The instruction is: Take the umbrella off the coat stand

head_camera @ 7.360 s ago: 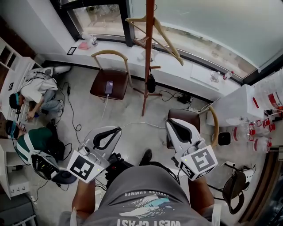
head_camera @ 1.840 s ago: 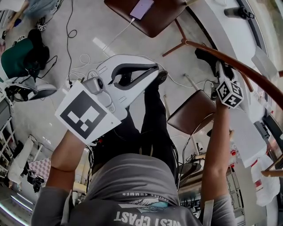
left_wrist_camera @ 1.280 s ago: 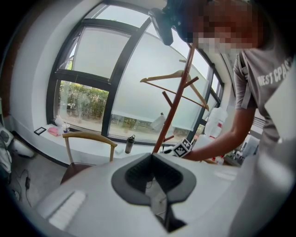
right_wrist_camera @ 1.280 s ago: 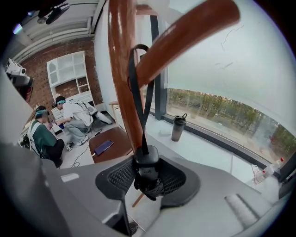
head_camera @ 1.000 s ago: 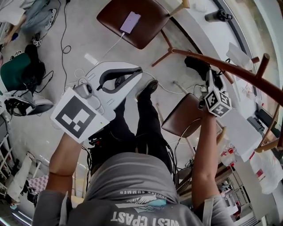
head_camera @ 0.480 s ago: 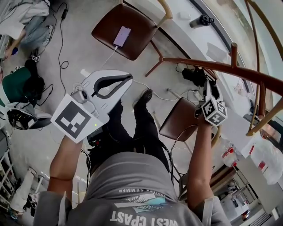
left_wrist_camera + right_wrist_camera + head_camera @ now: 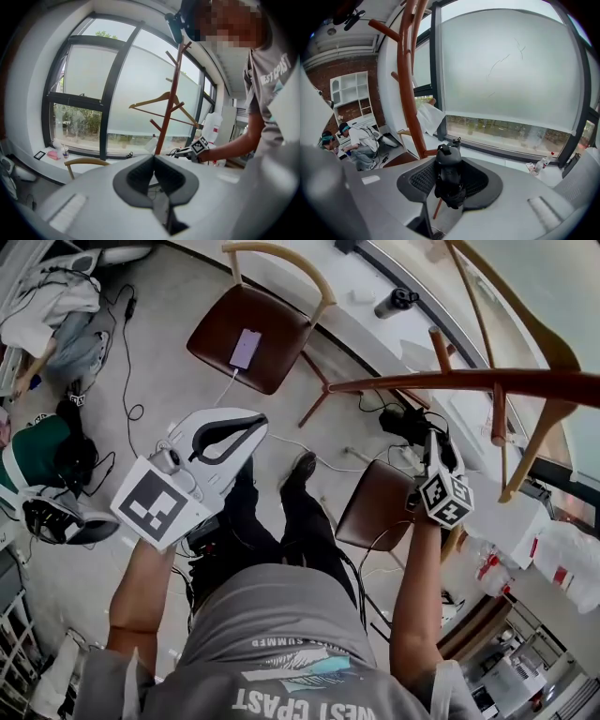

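Note:
The small black folded umbrella (image 7: pixel 449 180) is clamped between the dark pads of my right gripper (image 7: pixel 449 161), strap loop at its top. In the head view the right gripper (image 7: pixel 437 448) is raised just below the red-brown coat stand (image 7: pixel 469 381), whose pole (image 7: pixel 407 93) stands close on the left in the right gripper view. My left gripper (image 7: pixel 260 419) hangs over the floor to the left, apart from the stand. Its pads meet at the tip (image 7: pixel 153 158) with nothing between them. The stand (image 7: pixel 169 103) lies ahead in the left gripper view.
A wooden hanger (image 7: pixel 161 99) hangs on the stand's pegs. A brown chair (image 7: pixel 272 320) with a phone (image 7: pixel 244 348) stands at the back, another brown chair (image 7: pixel 375 507) under my right arm. People (image 7: pixel 42 451) sit on the floor at left among cables.
Both grippers have risen. The right one has carried the umbrella up beside the stand's pole. The left one stays shut and empty.

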A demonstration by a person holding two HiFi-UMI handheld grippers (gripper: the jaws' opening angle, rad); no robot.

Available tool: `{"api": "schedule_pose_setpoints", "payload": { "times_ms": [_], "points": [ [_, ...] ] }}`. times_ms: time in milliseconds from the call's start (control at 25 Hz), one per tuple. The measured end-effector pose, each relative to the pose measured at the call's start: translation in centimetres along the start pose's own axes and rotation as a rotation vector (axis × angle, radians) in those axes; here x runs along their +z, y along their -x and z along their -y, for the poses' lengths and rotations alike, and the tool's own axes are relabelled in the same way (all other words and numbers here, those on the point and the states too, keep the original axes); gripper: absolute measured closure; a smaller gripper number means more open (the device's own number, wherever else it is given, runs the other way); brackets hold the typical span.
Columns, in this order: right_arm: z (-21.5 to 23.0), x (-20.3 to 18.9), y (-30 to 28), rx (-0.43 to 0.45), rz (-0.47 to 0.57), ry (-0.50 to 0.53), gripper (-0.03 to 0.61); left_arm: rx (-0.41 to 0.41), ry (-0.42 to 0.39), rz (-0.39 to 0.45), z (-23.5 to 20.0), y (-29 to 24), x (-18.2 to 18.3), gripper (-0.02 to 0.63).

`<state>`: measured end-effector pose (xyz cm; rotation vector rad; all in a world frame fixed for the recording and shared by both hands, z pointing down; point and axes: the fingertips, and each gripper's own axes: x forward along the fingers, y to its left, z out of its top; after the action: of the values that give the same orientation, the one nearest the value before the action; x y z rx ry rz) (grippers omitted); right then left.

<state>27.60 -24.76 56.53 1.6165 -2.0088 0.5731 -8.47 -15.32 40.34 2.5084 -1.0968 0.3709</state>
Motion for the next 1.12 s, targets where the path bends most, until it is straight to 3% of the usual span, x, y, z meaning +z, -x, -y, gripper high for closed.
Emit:
{"api": "schedule_pose_setpoints", "payload": {
  "times_ms": [240,600,1120],
  "points": [
    [-0.8,2.8,3.9,0.020,0.055,-0.015,0.426,-0.009,-0.026,0.017,1.0,0.8,2.1,0.611],
    [-3.4,7.3,10.9,0.061,0.151,0.009,0.426,-0.031,-0.135,0.084,3.0,2.9,5.7,0.611],
    [-8.1,12.3,20.2,0.135,0.249,0.052,0.426,-0.053,-0.200,0.132,6.1,6.3,8.8,0.611]
  ]
}}
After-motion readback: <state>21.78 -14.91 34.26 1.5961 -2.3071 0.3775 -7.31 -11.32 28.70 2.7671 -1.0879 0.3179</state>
